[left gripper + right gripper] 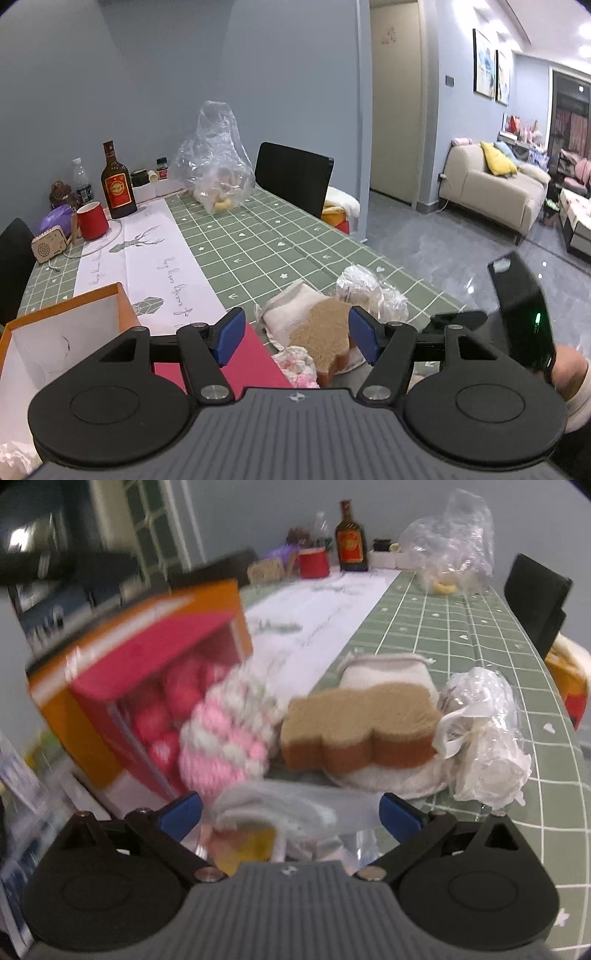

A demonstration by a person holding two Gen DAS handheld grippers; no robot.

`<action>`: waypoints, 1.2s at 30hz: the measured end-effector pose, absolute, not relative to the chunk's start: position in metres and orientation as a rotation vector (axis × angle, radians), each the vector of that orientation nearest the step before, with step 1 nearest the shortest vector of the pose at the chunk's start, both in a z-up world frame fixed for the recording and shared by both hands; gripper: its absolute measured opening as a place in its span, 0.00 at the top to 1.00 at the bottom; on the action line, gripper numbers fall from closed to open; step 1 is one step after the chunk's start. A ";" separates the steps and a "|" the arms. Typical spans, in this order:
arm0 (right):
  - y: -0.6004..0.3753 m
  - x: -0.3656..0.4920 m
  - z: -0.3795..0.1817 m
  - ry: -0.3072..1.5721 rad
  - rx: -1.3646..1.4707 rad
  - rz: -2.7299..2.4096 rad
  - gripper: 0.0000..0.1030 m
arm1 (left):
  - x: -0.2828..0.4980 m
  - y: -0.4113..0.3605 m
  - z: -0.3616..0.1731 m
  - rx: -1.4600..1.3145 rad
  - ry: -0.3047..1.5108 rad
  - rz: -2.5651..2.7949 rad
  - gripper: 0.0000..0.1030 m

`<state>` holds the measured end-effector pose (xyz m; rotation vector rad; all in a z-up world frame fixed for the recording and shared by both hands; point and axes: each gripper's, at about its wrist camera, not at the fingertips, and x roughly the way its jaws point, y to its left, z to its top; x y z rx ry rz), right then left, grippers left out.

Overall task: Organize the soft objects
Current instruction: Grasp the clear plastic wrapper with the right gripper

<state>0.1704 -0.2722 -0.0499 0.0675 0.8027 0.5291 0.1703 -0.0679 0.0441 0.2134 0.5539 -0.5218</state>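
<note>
In the right wrist view my right gripper [291,812] stands wide, and a clear plastic packet [284,819] holding something white and soft lies between its blue pads; the view is blurred and no firm press shows. Just beyond it sit a pink-and-white knitted piece [225,734], a toast-shaped brown plush [354,723] on a white pouch [388,672], and a crumpled plastic-wrapped bundle [484,738]. An orange box [147,627] with a pink inside stands at the left. My left gripper [297,336] is open and empty above the plush [327,328], beside the orange box [66,306].
At the far end of the green checked tablecloth [258,236] stand a brown bottle [117,184], a red cup [92,221], a small wooden radio [50,245] and a clear bag [218,166]. A black chair [291,177] is at the table's right edge, which drops to the floor.
</note>
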 end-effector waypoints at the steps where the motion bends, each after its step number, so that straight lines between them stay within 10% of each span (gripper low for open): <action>1: -0.274 0.172 -0.051 0.812 0.078 0.524 0.25 | 0.171 -0.070 0.042 0.218 0.558 -0.520 0.27; 10: -0.303 0.181 -0.051 0.795 0.267 0.485 0.86 | 0.171 -0.084 0.027 0.283 0.611 -0.558 0.27; 36: -0.347 0.177 -0.039 0.589 0.520 0.470 0.90 | 0.160 -0.155 -0.054 0.545 0.772 -0.705 0.22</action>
